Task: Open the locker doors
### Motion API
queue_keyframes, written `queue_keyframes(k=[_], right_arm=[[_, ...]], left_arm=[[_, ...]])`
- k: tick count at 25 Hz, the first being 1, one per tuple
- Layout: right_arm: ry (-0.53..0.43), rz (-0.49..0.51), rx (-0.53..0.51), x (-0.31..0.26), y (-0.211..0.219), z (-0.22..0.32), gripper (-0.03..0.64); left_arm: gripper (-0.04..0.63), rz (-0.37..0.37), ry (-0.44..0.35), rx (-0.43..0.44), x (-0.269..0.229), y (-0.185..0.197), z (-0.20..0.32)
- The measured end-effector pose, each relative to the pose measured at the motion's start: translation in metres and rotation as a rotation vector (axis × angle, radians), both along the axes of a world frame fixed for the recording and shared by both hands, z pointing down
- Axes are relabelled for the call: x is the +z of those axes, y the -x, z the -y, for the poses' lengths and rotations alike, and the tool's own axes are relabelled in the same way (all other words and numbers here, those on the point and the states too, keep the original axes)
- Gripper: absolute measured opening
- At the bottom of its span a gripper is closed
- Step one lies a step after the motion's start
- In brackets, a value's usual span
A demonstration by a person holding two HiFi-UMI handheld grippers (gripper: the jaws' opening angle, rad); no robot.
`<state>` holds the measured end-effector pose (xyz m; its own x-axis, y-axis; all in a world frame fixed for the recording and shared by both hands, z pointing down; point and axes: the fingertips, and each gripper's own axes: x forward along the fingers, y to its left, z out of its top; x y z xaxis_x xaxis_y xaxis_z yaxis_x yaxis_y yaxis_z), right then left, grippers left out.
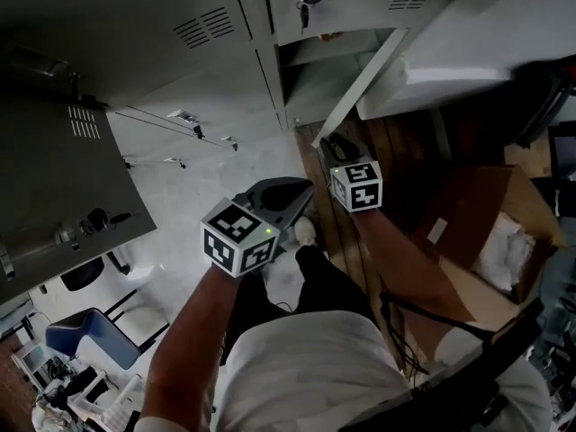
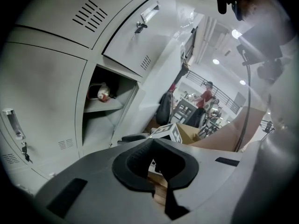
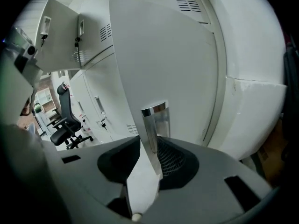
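Apparently mid-pull: R gripper (image 3: 150,148) clamped on door (image 3: 163,55) edge, handle (image 3: 156,120) between jaws, rest of door stretching ahead. L gripper (image 2: 153,141) jaws together, empty. Next needed, prob.: firm hold, wider pull along door's arc, no slip.

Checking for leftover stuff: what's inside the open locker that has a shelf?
A red-and-white object sits on the shelf, too small to identify. Nothing shows under the shelf, but the locker frame covers the left part of the compartment.
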<state>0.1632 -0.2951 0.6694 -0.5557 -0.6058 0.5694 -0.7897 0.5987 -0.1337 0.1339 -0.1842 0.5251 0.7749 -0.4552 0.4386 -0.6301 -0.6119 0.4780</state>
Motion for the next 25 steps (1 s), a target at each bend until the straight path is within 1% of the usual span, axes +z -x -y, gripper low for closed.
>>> queue_keyframes(k=[9,18,25], right_arm=[[0.016,-0.011,0.058,0.001,-0.048,-0.022,0.104],[-0.004,-0.092,0.049,0.002,-0.096,-0.035,0.077],[0.013,-0.087,0.152,0.002,-0.14,-0.038,0.057]], left_arm=[[0.011,-0.001,-0.008,0.061,-0.004,-0.024,0.001],[0.011,-0.008,-0.01,0.11,-0.004,-0.049,0.003],[0.011,-0.008,-0.011,0.152,-0.005,-0.071,-0.003]])
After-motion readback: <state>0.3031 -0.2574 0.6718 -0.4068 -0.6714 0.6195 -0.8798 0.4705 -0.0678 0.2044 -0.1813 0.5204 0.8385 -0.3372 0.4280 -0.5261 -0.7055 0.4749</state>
